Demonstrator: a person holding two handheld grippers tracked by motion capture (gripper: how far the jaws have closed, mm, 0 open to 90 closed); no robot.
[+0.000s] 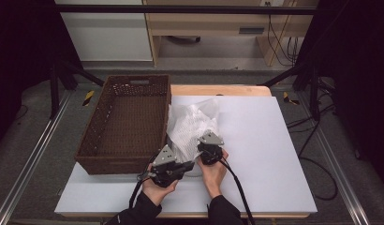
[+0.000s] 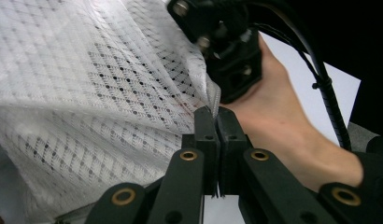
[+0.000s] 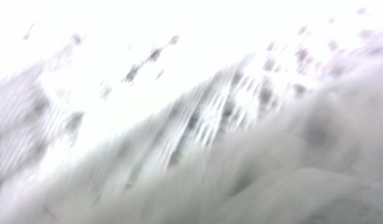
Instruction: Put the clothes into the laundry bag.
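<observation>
Left gripper [image 2: 216, 122] has its jaws pinched tight on the white mesh fabric [image 1: 190, 124] bunched mid-tabletop [image 1: 265, 140] right of the wicker basket [image 1: 127, 124], while the right gripper [image 1: 210, 151] is buried in it, can't tell its jaws.

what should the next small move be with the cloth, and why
Probably lift both grippers a little and carry the cloth left over the basket. The left gripper is shut on its edge, the right gripper sits against it with its grip unclear, and the open basket stands just beside it.
</observation>
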